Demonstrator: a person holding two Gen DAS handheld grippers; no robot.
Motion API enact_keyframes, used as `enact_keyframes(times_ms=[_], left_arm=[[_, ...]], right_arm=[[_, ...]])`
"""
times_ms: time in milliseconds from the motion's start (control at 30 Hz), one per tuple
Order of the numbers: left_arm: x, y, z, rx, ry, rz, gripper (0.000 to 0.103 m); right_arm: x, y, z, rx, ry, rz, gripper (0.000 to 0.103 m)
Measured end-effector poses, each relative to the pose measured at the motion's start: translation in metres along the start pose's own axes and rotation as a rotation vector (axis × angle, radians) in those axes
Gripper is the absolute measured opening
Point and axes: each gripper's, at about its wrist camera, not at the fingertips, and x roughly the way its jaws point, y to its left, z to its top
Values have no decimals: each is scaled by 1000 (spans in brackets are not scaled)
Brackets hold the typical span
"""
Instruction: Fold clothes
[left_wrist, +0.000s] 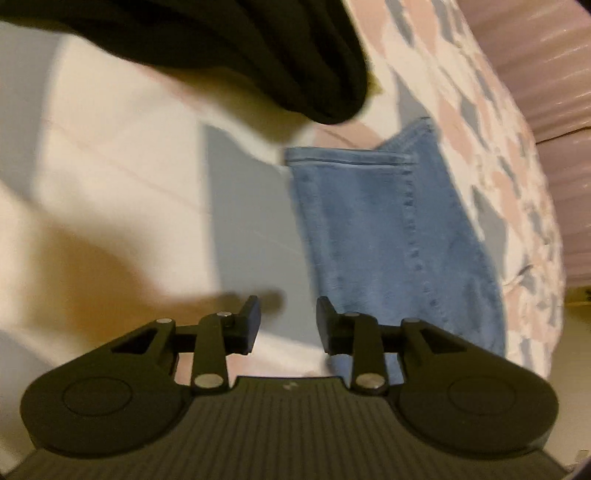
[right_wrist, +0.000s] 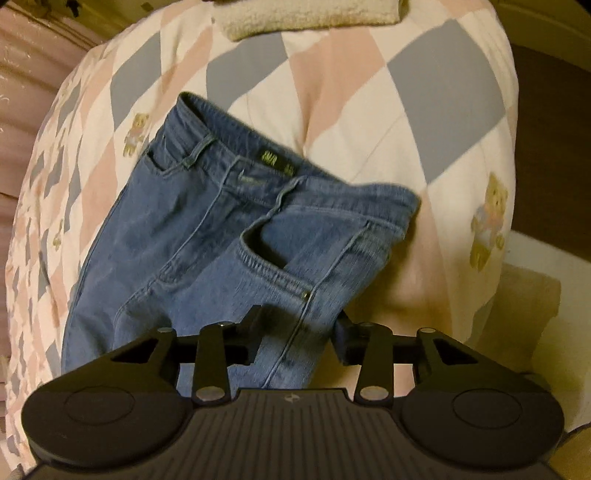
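Blue jeans (right_wrist: 207, 221) lie on a diamond-patterned bedspread (right_wrist: 406, 92), waistband and black label towards the far side. My right gripper (right_wrist: 301, 332) is open at the jeans' near hip edge, with denim below the front pocket lying in the gap between its fingers (right_wrist: 255, 321). In the left wrist view a jeans leg (left_wrist: 388, 229) with its hem at the far end stretches across the bedspread (left_wrist: 110, 166). My left gripper (left_wrist: 289, 325) is open and holds nothing, just left of that leg's near part.
A black garment (left_wrist: 258, 48) hangs blurred across the top of the left wrist view. A folded beige fleece (right_wrist: 314, 14) lies at the bed's far end. Pink sheeting (left_wrist: 554, 55) runs along the bed's side. The bed edge (right_wrist: 513, 184) drops off at right.
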Motion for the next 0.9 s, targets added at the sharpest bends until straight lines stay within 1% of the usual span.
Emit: enact_keyframes(times_ms=[33, 67, 133, 233, 300, 333, 367, 433, 500, 567, 633, 700, 733, 800, 833, 900], left_arm=[[8, -6, 3, 11, -7, -11, 36], [16, -11, 6, 20, -15, -19, 40], [32, -19, 14, 34, -27, -9, 40], [58, -24, 22, 50, -27, 23, 42], [71, -29, 25, 73, -27, 60, 36], [72, -34, 27, 98, -31, 88, 13], [69, -40, 28, 124, -35, 107, 6], [52, -51, 28, 192, -62, 105, 6], [25, -60, 23, 263, -106, 86, 6], [-7, -59, 16, 292, -141, 62, 6], [-32, -53, 8, 303, -165, 69, 6], [-45, -45, -3, 334, -176, 111, 6], [-48, -42, -8, 350, -176, 139, 6], [-48, -35, -16, 350, -167, 190, 6], [-52, -34, -19, 350, -169, 202, 6], [-63, -34, -24, 347, -183, 211, 6]], right_arm=[[0, -1, -2, 3, -5, 7, 47], [0, -2, -4, 8, -11, 13, 50], [-1, -6, -8, 23, -30, 20, 54], [2, -15, -11, 68, -66, 31, 66], [7, -25, -13, 116, -94, 42, 67], [8, -30, -13, 144, -108, 50, 67], [9, -36, -12, 173, -121, 59, 67], [10, -44, -12, 223, -137, 96, 67], [8, -49, -9, 231, -156, 112, 67], [4, -56, -5, 232, -178, 128, 67], [7, -66, 2, 246, -169, 152, 67], [17, -72, 8, 253, -128, 188, 68], [20, -72, 9, 238, -108, 198, 65], [25, -68, 10, 187, -72, 205, 13], [27, -66, 11, 161, -53, 209, 6], [12, -58, 19, 99, -71, 240, 5]])
